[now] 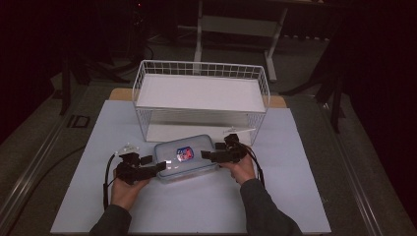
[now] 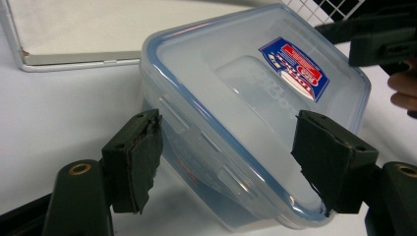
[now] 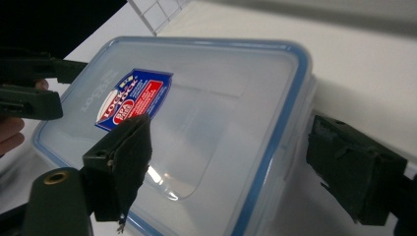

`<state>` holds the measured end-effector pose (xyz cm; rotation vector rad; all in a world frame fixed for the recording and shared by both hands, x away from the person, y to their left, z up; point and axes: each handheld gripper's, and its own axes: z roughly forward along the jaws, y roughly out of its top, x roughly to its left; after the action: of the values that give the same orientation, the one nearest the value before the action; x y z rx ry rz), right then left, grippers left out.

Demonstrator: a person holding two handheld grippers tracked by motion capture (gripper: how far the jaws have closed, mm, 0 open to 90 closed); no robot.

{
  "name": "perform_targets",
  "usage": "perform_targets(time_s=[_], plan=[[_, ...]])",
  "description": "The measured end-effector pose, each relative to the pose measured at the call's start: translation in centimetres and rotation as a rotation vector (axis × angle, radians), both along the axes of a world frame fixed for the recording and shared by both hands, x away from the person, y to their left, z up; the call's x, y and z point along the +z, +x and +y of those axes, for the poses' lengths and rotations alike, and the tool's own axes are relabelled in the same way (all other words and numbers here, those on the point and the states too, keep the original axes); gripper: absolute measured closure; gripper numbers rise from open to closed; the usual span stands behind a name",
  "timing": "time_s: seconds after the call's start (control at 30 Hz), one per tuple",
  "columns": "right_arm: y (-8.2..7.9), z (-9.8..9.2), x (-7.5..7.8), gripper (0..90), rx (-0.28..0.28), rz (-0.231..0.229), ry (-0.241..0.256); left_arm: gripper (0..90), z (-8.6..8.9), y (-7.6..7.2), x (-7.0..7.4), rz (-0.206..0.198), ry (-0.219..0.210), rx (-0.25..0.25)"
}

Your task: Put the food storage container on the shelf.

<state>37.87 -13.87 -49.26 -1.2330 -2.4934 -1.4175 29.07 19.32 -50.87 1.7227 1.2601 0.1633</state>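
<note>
Reading "LOCK&LOCK": container (image 3: pixel 196 128) label (image 3: pixel 133 98)

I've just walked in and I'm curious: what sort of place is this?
Probably a lab or workshop set up for recording demonstrations: a white table under bright light in a dark room, a wire shelf rack, and a plastic food container between hand-held grippers.

High view overhead, facing forward — gripper views close, opposite sides of shared container (image 1: pixel 185 158).
</note>
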Motion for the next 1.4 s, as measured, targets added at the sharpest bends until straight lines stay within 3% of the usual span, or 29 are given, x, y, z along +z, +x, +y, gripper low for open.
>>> perform_targets(time_s=[0.17, 0.27, 0.47, 0.6, 0.77, 0.83, 1.0, 1.1, 1.23, 1.33, 1.4], plan=[[0.2, 0.6, -0.7, 13.5, 0.019, 0.046, -0.010, 27.4, 0.3, 0.4, -0.2, 0.030, -0.041, -0.006], [0.5, 0.5, -1.1, 13.0, 0.012, 0.086, 0.021, 28.2, 0.5, 0.5, -0.4, 0.046, -0.065, -0.012], [0.8, 0.5, -1.2, 13.2, 0.006, 0.128, 0.032, 30.0, 0.9, 1.0, -0.8, 0.107, -0.137, -0.029], [0.3, 0.4, -1.0, 13.1, -0.017, 0.148, 0.016, 32.4, 0.8, 1.0, -0.7, 0.112, -0.141, -0.046], [-1.8, -0.5, -0.9, 12.8, -0.049, 0.141, 0.006, 35.8, 0.3, 1.0, -0.4, 0.107, -0.123, -0.056], [-2.8, -0.9, -0.8, 15.9, -0.027, 0.134, -0.017, 36.4, 0.3, 1.0, -0.5, 0.112, -0.132, -0.049], [-3.5, -1.8, -0.4, 21.2, -0.054, 0.130, -0.029, 36.6, -0.4, 1.3, -0.6, 0.109, -0.134, -0.063], [-2.7, -2.9, -0.7, 25.8, -0.085, 0.145, 0.046, 36.5, -0.7, 1.4, -0.6, 0.108, -0.134, -0.068], [-1.3, -3.3, -1.3, 20.2, -0.115, 0.180, 0.140, 35.1, -0.8, 1.6, -0.7, 0.114, -0.138, -0.071], [-0.7, -3.0, -1.9, 17.2, -0.111, 0.200, 0.133, 25.4, -0.8, 1.8, -0.8, 0.137, -0.126, -0.042], [-0.5, -2.9, -2.2, 18.0, -0.100, 0.220, 0.157, 24.6, -0.7, 1.9, -0.9, 0.149, -0.143, -0.050]])
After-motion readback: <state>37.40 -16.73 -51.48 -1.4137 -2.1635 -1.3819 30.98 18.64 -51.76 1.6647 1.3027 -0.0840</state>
